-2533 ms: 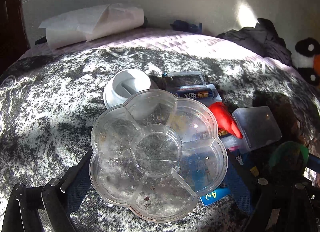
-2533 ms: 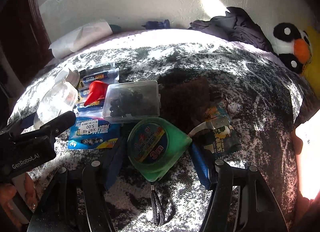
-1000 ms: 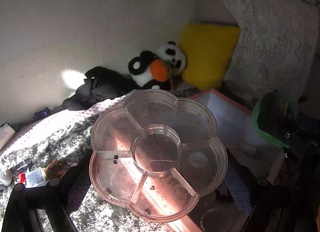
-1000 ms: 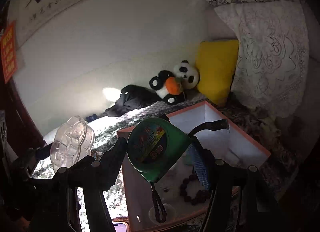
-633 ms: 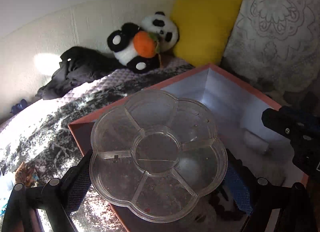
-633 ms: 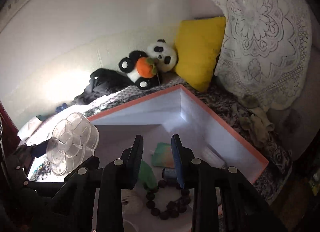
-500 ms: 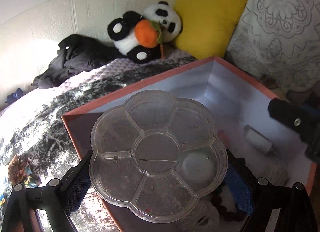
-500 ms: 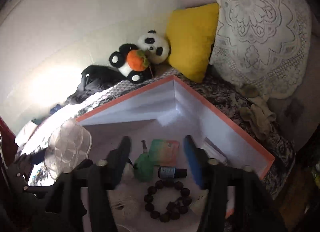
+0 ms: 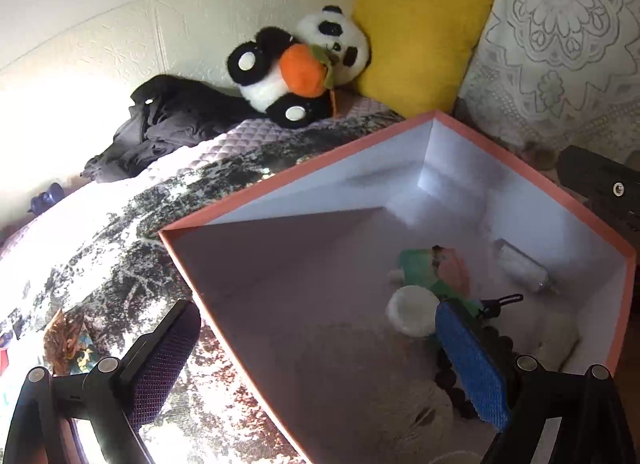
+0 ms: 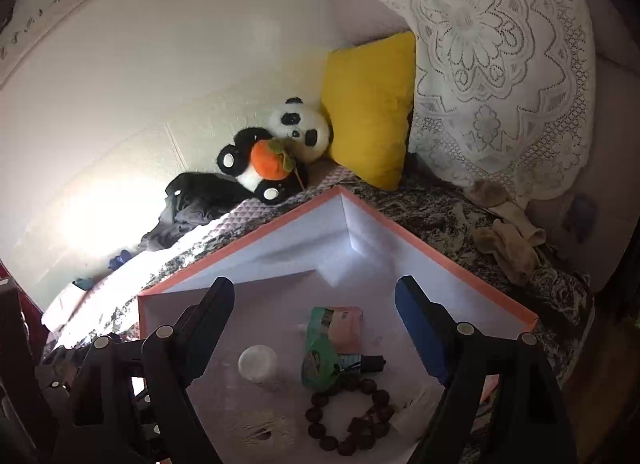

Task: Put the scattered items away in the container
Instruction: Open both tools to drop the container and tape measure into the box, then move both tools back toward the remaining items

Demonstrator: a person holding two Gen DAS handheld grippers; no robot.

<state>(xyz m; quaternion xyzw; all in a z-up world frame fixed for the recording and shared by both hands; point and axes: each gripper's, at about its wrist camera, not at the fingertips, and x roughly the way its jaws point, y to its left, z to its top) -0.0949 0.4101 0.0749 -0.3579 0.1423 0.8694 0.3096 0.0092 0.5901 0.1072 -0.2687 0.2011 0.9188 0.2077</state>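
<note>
Blue-padded and spread wide, the left gripper (image 9: pixel 316 360) holds nothing; one finger hangs over the bedspread (image 9: pixel 100 256), the other over the inside of the box (image 9: pixel 492 159). The right gripper (image 10: pixel 316 324) is equally wide and empty, poised above the middle of the same box. This pink-rimmed, white-walled box sits on the bed near a toy panda (image 10: pixel 276 151) and a yellow cushion (image 10: pixel 368 107). Inside it lie a green tape measure (image 10: pixel 320 364), a small packet (image 10: pixel 340 324), a dark bead bracelet (image 10: pixel 348 416), a pale round lid (image 10: pixel 258 360) and a small bottle (image 9: pixel 522 268). Both hands appear to be at the release end of a drop, with nothing left between the fingers. A crumpled wrapper (image 9: pixel 66 336) lies out on the bedspread, so the next move calls for swinging back toward the loose items and closing on one of them.
</note>
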